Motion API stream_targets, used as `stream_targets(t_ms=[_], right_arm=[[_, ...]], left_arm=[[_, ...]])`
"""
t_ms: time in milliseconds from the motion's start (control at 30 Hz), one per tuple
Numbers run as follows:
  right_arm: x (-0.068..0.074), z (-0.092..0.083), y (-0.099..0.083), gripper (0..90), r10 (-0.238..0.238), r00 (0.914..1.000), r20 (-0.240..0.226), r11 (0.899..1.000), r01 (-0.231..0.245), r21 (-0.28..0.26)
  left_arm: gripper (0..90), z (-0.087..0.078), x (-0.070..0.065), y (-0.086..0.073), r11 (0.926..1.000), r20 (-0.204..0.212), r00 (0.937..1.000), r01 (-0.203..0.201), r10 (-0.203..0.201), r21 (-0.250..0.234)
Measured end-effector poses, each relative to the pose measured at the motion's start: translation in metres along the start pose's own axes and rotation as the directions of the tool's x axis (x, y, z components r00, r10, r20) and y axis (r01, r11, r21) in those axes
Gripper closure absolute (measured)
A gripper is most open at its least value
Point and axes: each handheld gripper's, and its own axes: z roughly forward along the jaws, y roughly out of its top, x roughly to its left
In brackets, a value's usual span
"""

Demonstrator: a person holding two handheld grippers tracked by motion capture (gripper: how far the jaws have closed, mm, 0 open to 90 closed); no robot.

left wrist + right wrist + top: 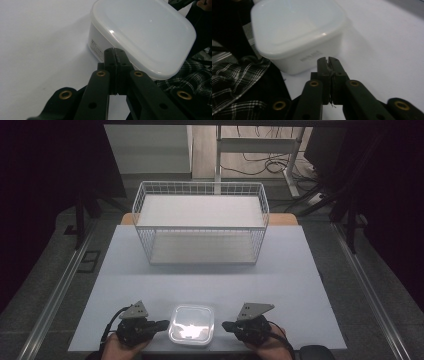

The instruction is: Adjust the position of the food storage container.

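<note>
The counter (125, 270), covered in a pale sheet, takes up the middle of the high view from the lower edge to just above centre. On its far part, in the upper middle of the frame, stands a white wire basket (200, 187) with a flat white panel across its top level and another at its bottom. Beyond the counter, at the top of the frame, are a desk frame and loose cables on the floor.

At the bottom centre of the high view sits a translucent white plastic container (191, 324) with its lid on, near the counter's closest edge. The left tongs (164, 324) lie in the lower left, tips aimed at the container's left side; in the left gripper view their jaws are pressed together with nothing between them, right up against the container's wall below the lid rim. The right tongs (226, 325) lie in the lower right, tips aimed at the container's right side; in the right gripper view their jaws are likewise together and empty, just beside the container's wall. A plaid sleeve (234, 75) shows at the left of that view.
</note>
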Motion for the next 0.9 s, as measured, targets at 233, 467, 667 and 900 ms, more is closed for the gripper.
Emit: stream_targets(t_ms=[233,467,667,900], right_arm=[[0.014,0.004,-0.002,89.1,-0.042,0.9967,-0.070,0.997,0.046,0.060],[0.037,0.013,-0.002,89.0,-0.085,0.9764,-0.198,0.989,0.107,0.104],[0.041,0.020,0.001,88.8,-0.095,0.9740,-0.205,0.988,0.118,0.101],[0.029,0.020,0.002,88.8,-0.075,0.9833,-0.166,0.992,0.090,0.087]], left_arm=[[89.6,-0.008,-0.003,-0.009,0.9952,-0.011,0.9985,-0.053,0.054,0.082],[89.4,-0.007,-0.019,-0.021,0.9845,0.121,0.9866,-0.124,0.109,0.124],[88.9,0.002,-0.023,-0.013,0.9843,0.114,0.9861,-0.134,0.121,0.115],[88.7,0.014,-0.020,0.000,0.9842,0.102,0.9859,-0.144,0.133,0.104]])
